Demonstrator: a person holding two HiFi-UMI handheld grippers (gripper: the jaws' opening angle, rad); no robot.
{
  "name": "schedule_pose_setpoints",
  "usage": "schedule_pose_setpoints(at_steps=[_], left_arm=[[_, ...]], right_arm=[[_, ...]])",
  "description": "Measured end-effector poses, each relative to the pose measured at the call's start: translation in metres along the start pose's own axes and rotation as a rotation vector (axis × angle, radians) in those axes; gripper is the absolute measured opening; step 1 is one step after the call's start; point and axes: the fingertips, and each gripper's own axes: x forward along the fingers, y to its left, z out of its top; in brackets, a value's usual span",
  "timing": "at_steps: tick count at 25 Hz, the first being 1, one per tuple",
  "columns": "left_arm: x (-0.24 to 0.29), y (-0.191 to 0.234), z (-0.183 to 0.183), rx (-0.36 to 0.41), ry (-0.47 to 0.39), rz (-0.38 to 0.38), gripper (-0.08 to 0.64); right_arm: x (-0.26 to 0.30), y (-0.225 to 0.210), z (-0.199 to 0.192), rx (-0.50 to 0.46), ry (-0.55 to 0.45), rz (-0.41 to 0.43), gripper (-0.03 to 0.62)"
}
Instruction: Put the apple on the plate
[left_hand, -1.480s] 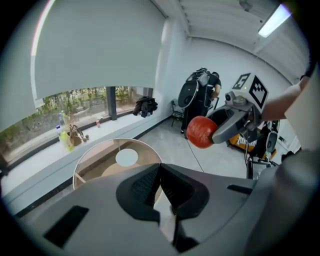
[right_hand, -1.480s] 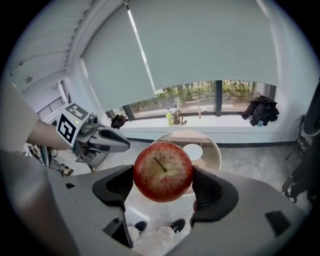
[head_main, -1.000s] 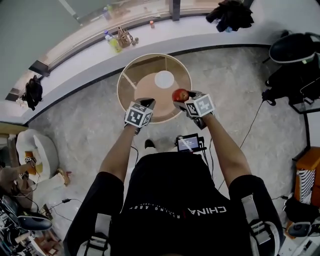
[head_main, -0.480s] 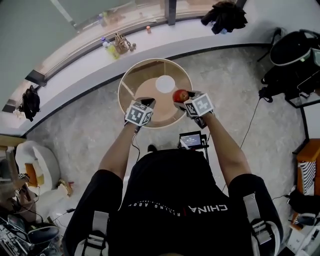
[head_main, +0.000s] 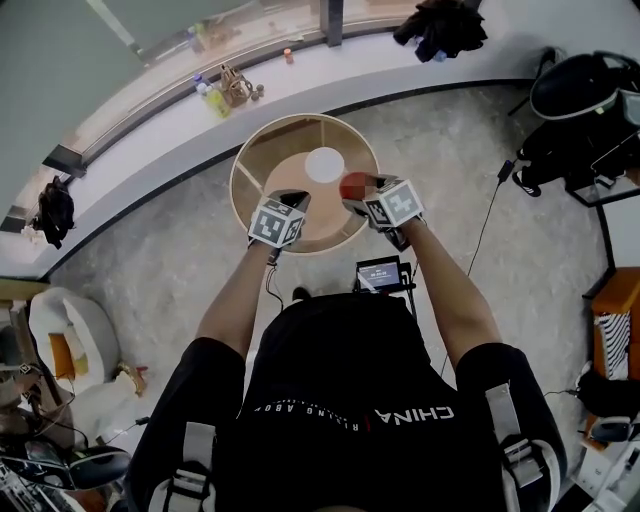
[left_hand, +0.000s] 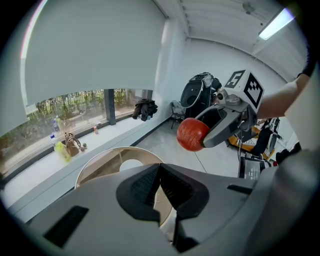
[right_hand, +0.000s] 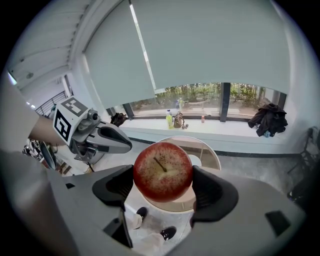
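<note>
While right gripper (right_hand: 162, 189) is clamped on red apple (right_hand: 162, 171), stem end toward its camera, I log apple held in air over round wooden table (head_main: 262, 160). White plate (head_main: 325, 164) lies on table just beyond jaw tips, lower than apple. Left gripper (left_hand: 160, 170): jaws together, nothing between. It's level with right gripper, just to its left, over table's near edge.

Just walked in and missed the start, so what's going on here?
A person holds a gripper in each hand above a round wooden table. The right gripper is clamped on a red apple, held in the air close to the white plate on the table. The left gripper is shut and empty beside it. The apple is not yet on the plate.
</note>
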Motion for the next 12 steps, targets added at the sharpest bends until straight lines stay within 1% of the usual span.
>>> schedule_pose_setpoints(at_steps=[6, 12], left_arm=[[0.013, -0.006, 0.008, -0.010, 0.023, 0.005, 0.018], [0.045, -0.016, 0.010, -0.040, 0.064, 0.029, 0.018]], right_arm=[[-0.001, -0.018, -0.005, -0.005, 0.024, 0.017, 0.367], [0.013, -0.052, -0.040, -0.038, 0.126, 0.053, 0.367]])
